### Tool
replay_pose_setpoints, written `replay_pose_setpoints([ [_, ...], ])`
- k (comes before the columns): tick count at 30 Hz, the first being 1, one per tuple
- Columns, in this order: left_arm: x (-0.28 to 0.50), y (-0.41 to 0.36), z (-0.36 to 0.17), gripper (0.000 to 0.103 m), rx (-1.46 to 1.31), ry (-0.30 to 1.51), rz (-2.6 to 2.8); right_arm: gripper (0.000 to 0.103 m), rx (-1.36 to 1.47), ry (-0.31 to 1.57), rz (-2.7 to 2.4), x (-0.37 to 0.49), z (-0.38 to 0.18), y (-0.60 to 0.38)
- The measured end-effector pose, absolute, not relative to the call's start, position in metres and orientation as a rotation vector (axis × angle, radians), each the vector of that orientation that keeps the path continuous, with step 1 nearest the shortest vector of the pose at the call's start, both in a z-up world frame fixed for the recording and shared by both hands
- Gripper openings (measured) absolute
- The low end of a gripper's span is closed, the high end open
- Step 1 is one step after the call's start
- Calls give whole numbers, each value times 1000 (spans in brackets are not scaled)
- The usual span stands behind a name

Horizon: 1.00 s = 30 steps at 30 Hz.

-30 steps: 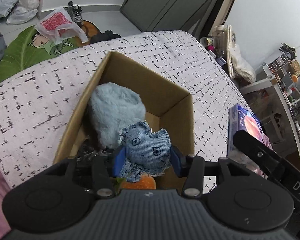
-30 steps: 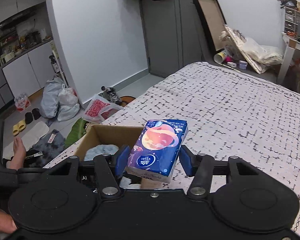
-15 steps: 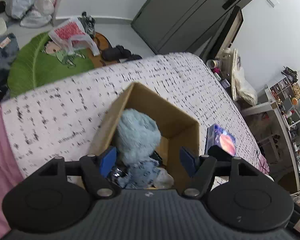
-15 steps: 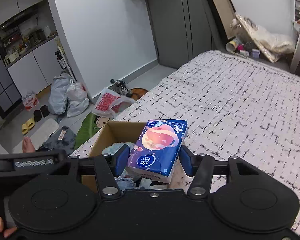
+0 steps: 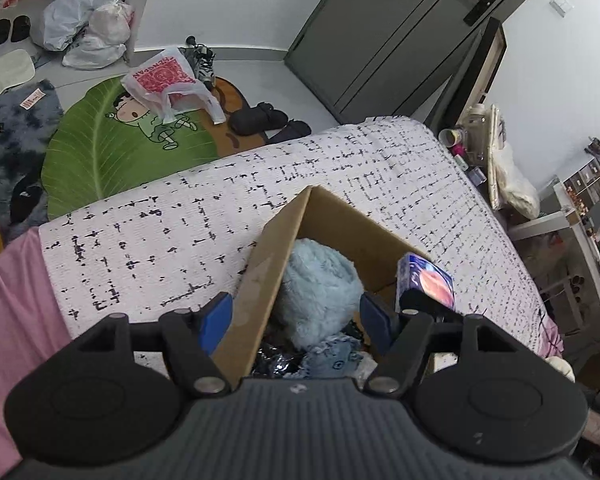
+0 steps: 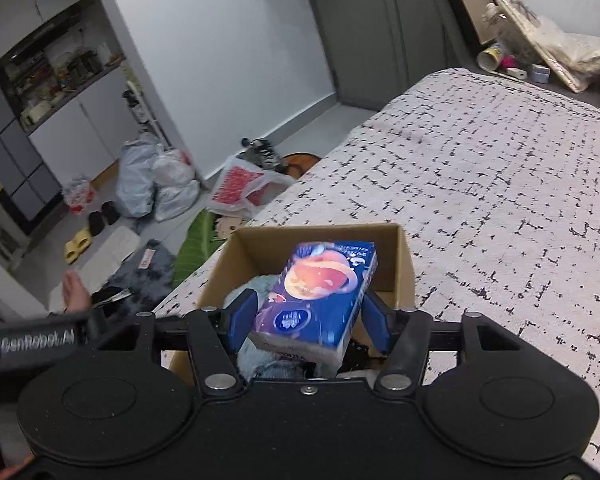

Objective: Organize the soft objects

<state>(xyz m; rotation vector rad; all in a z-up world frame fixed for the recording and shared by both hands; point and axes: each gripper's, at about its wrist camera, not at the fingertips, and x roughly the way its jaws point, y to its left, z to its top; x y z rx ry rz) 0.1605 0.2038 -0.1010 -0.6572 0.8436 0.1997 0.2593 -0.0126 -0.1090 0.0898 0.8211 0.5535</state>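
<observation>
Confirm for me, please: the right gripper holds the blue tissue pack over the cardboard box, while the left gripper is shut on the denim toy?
Not quite. In the left wrist view the left gripper is open and empty; the denim toy lies in the cardboard box. The right gripper does hold the blue tissue pack over the box.

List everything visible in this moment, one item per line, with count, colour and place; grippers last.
cardboard box: 1, brown, on the bed
fluffy plush: 1, pale blue, inside the box
denim toy: 1, blue, in the box
tissue pack: 1, blue with orange planet print, over the box
bedspread: 1, white with black marks
leaf rug: 1, green, on the floor
plastic bag: 1, white and red, on the rug
left gripper: open, empty
right gripper: fingers around the tissue pack
</observation>
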Motion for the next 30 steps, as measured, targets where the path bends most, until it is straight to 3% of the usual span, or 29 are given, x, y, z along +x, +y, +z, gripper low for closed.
replay_pose_setpoints([
  [3, 161, 202, -102, 76, -631, 861, 206, 71, 96, 820, 541, 259, -106, -14],
  [10, 159, 198, -92, 87, -580, 837, 222, 80, 121, 822, 532, 252, -92, -32],
  [12, 159, 195, -87, 88, -568, 833, 230, 89, 128, 820, 536, 250, -88, -38],
  [21, 156, 173, -60, 96, -507, 852, 169, 101, 180, 832, 519, 240, -69, -72],
  [30, 143, 134, -32, 96, -401, 870, 110, 103, 205, 844, 501, 226, -48, -110],
])
